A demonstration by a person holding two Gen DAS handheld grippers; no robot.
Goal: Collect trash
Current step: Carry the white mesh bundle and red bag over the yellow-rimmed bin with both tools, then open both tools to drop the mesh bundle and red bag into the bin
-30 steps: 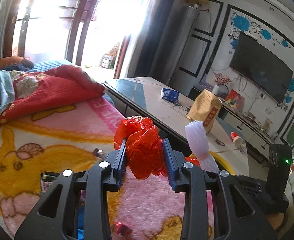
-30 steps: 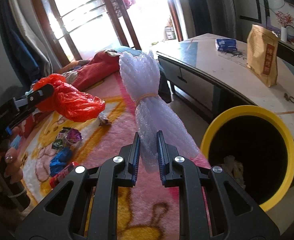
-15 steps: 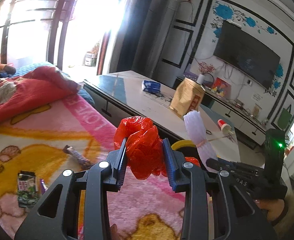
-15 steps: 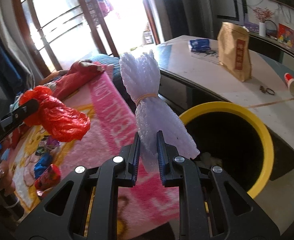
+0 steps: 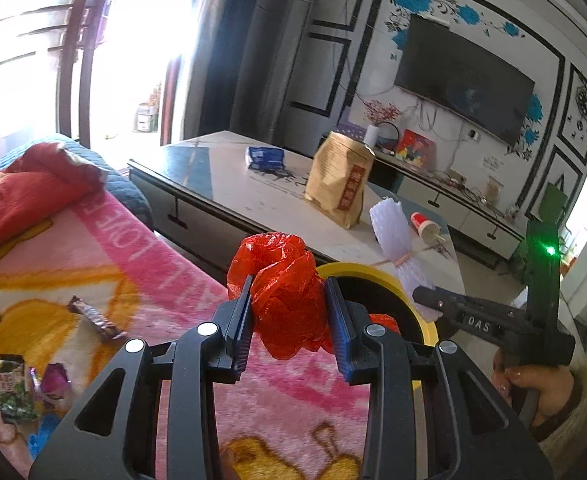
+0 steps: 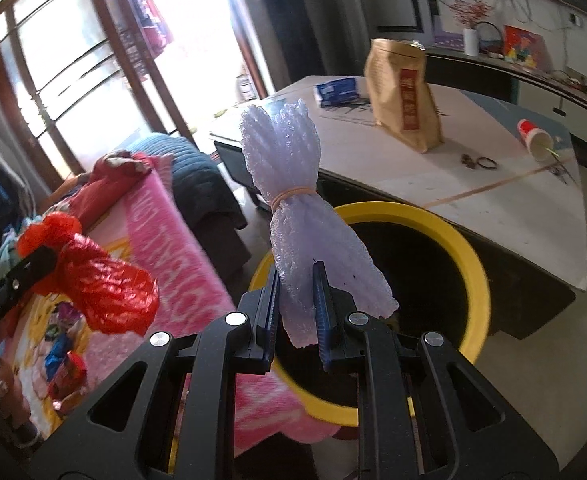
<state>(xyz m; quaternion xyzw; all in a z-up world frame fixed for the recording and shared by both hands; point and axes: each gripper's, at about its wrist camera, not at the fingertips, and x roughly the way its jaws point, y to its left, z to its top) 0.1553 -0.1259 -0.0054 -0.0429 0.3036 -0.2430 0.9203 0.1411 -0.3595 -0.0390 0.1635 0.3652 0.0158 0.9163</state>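
My left gripper point(image 5: 288, 312) is shut on a crumpled red plastic bag point(image 5: 283, 292), held above the edge of the pink blanket point(image 5: 165, 264). The same bag point(image 6: 101, 292) shows at the left of the right wrist view. My right gripper point(image 6: 295, 298) is shut on a bundle of white foam netting point(image 6: 293, 208) tied with a rubber band, held over the near rim of the yellow trash bin point(image 6: 469, 264). From the left wrist view the bundle point(image 5: 393, 232) and the bin point(image 5: 357, 270) sit just ahead, with the bin partly hidden behind the bag.
Several snack wrappers point(image 5: 13, 384) and a chocolate bar wrapper point(image 5: 93, 316) lie on the blanket. Behind the bin, the low table point(image 6: 493, 196) carries a brown paper bag point(image 6: 405, 100), a blue packet point(image 6: 337, 90) and a tipped red cup point(image 6: 533, 136). A hand point(image 5: 533, 384) grips the right tool.
Both grippers have moved toward the yellow bin with their loads. The bin now fills more of the right wrist view, under the foam bundle. Grips are unchanged.
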